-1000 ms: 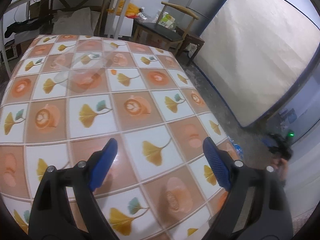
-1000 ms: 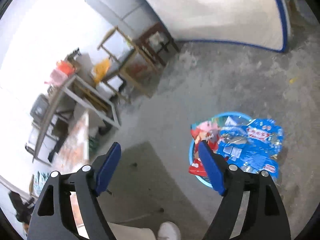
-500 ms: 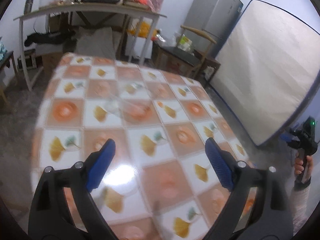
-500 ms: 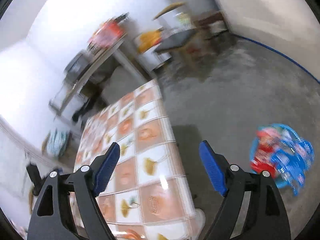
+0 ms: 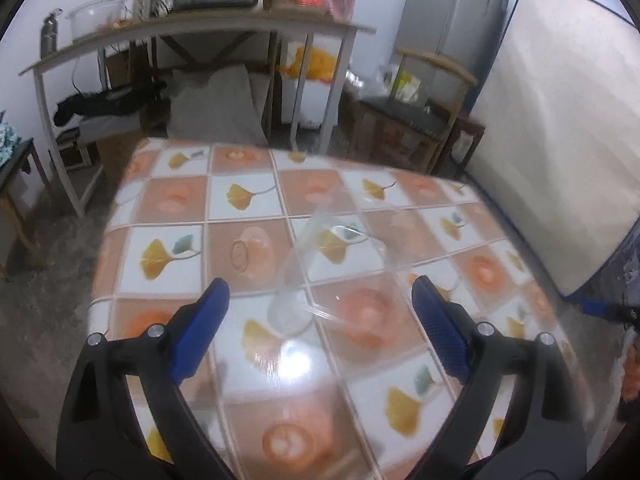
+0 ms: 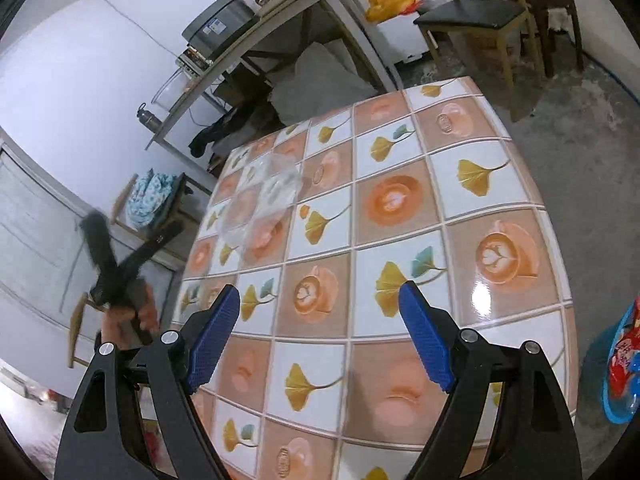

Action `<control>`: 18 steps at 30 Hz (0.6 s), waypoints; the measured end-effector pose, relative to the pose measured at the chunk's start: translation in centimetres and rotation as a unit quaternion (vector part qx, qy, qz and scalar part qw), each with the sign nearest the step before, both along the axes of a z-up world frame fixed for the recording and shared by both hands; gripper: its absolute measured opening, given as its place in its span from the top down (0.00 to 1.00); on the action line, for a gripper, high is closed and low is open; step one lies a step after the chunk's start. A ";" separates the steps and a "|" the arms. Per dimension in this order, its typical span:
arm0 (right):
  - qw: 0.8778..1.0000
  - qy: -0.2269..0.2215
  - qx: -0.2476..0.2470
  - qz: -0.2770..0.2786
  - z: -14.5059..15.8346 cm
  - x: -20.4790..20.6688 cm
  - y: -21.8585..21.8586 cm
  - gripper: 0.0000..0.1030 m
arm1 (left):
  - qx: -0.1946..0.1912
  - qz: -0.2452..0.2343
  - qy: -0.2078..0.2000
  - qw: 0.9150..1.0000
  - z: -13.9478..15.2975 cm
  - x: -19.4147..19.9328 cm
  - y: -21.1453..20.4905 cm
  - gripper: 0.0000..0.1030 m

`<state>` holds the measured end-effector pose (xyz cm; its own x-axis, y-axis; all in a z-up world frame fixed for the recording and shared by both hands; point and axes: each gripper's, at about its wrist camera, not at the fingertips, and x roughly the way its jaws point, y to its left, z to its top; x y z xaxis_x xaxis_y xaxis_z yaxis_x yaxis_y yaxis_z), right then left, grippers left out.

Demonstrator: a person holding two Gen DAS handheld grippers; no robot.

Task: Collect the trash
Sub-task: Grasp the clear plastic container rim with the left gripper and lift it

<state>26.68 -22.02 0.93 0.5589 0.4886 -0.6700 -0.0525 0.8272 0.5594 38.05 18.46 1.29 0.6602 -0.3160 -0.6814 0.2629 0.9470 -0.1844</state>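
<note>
a clear plastic wrapper (image 5: pixel 320 268) lies crumpled on the table (image 5: pixel 168 200), which wears a cloth of orange cups and yellow leaves; nothing else sits on it. behind stand a long side table (image 5: pixel 192 28) with a dark appliance and bags, a wooden chair (image 5: pixel 420 120), a grey fridge (image 5: pixel 452 16) and a mattress (image 5: pixel 560 140) leaning on the wall. in the right wrist view a blue bin (image 6: pixel 618 380) of red and blue packets stands on the floor beside the table's right edge.

the left gripper (image 5: pixel 320 332) gapes wide, having just been opening, with the wrapper ahead of its tips, untouched. a second ago the wrapper lay far up the table. the right gripper (image 6: pixel 320 336), also spread and empty, now faces the table instead of the bin.
</note>
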 end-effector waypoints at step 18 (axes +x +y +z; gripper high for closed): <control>0.966 0.012 0.048 -0.252 -4.3 -14.7 -19.3 0.23 | 0.084 0.001 0.109 0.990 -5.4 7.7 -5.0 0.92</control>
<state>11.94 -41.28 -3.34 0.7277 0.2190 -0.6500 0.3570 0.6882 0.6316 45.78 13.47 -4.10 0.4917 -0.1844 -0.8510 0.2313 0.9699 -0.0765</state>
